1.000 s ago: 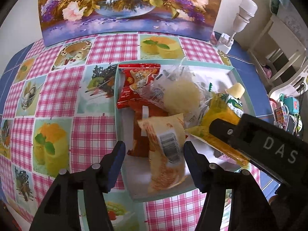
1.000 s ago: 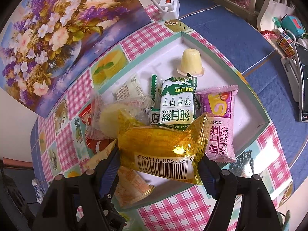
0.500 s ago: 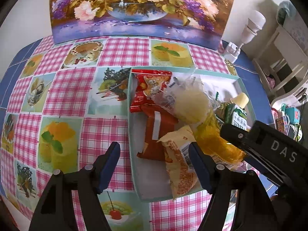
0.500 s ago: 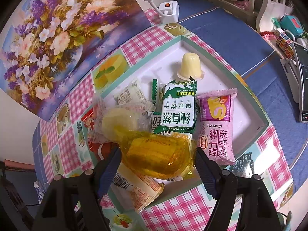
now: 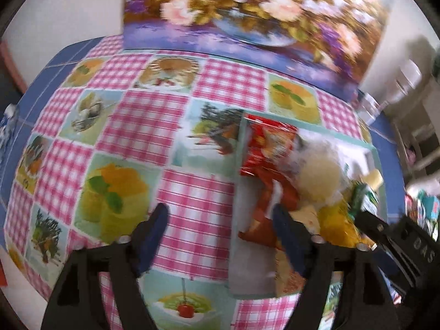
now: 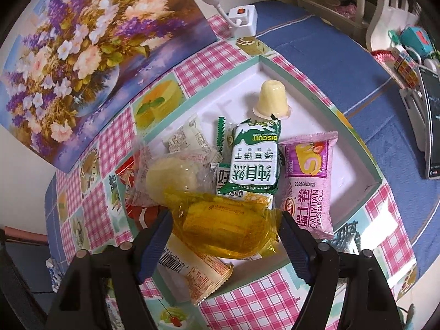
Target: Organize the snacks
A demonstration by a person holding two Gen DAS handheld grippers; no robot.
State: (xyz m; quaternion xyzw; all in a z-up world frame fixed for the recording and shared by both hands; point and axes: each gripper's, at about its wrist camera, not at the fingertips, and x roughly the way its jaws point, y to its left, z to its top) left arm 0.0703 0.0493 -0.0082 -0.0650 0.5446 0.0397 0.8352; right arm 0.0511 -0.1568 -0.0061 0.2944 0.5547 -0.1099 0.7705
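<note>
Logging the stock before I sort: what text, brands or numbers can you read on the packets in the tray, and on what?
"BISCUIT", upside down: green-and-white packet, with large Chinese characters.
"DALIYUAN SWISS ROLL": pink packet.
"20250903021": same pink packet.
"DAS", blurred: the right tongs' body, left wrist view.
Barcode digits on the orange-and-white packet: too small to read.
Print on the yellow packet and red packet: unreadable.

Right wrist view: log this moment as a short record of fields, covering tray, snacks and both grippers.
tray: teal-rimmed, white inside, on checked tablecloth
yellow packet: lies in tray between the open right gripper fingers, not clamped
green biscuit pack: beside pink Swiss roll pack
jelly cup: upside down at far end
left gripper: open, empty, over tray's edge
</note>
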